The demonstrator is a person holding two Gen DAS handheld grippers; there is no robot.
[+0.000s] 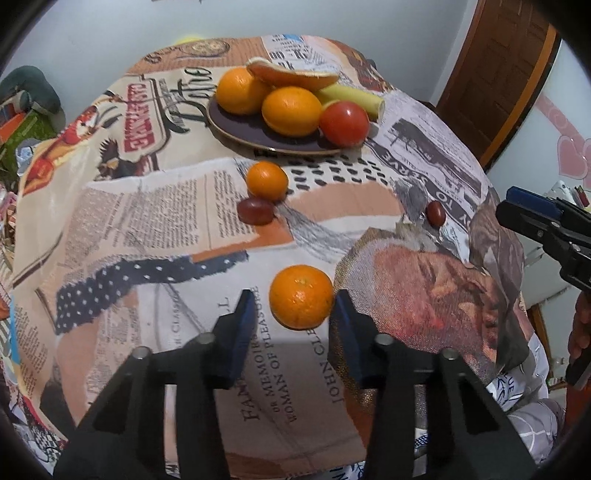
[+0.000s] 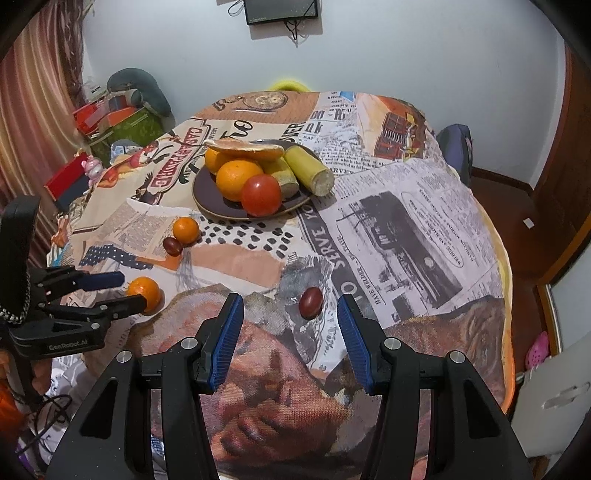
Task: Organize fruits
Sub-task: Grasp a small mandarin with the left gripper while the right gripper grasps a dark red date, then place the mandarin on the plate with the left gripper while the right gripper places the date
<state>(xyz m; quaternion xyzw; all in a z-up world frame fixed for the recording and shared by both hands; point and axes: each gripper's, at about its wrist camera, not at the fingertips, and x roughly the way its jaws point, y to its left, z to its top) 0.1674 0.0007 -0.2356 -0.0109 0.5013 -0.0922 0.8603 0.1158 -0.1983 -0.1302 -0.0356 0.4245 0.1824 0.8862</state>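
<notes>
A small mandarin lies on the printed cloth between the tips of my open left gripper, apart from the left pad and close to the right one; it shows in the right wrist view too. A second mandarin and a dark red grape lie together farther off. Another dark grape lies just ahead of my open, empty right gripper. A dark plate at the back holds two oranges, a tomato, bananas and an orange peel.
The table is covered by a newspaper-print cloth. Boxes and clutter stand beyond its far left corner. A wooden door and a floor with a pink shoe lie to the right. A screen hangs on the back wall.
</notes>
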